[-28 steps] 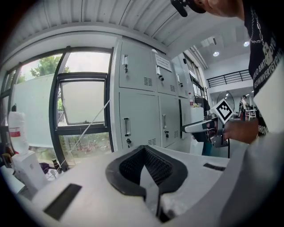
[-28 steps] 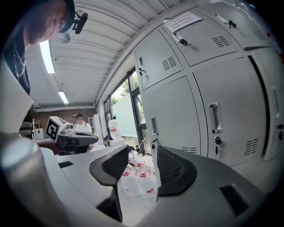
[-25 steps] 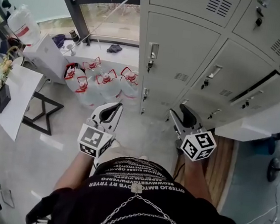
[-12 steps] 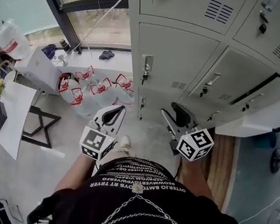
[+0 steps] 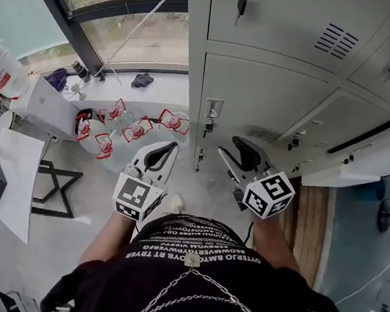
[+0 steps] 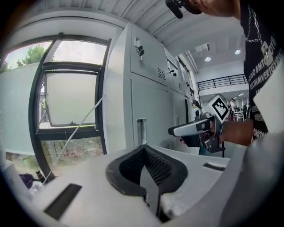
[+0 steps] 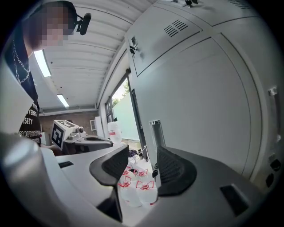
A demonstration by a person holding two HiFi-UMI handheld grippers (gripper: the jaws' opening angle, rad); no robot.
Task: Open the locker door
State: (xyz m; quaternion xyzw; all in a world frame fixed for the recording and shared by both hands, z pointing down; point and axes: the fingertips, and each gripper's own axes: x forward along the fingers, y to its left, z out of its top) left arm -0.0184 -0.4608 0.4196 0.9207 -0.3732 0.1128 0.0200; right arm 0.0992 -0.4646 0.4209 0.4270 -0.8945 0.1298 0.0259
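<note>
**Locker door** (image 5: 270,101): flat rectangular panel of pale grey painted sheet metal, shut flush in its bank. Short louvred vent low on the panel. Upright metal latch plate (image 5: 212,113) at the left edge, with a small dark lock part beneath. Stands directly ahead of both grippers, the latch just above the space between them in the head view.

**Left gripper** (image 5: 162,154): white moulded shell with black ribbed pads. Fingertips closed tip to tip, nothing between them (only a teardrop hollow behind the tips).

**Right gripper** (image 5: 239,154): same make. Jaws spread wide, nothing gripped. Latch plate visible upright beyond the gap, not touched.

**Water jugs** (image 5: 139,129): clear rounded plastic with red carry handles, clustered on the floor left of the lockers, below the window.

**Hard to make out:** lowest door of this column, largely behind the grippers. Right-hand columns cut off at the frame edge. Floor underfoot covered by the person's dark printed shirt.
</note>
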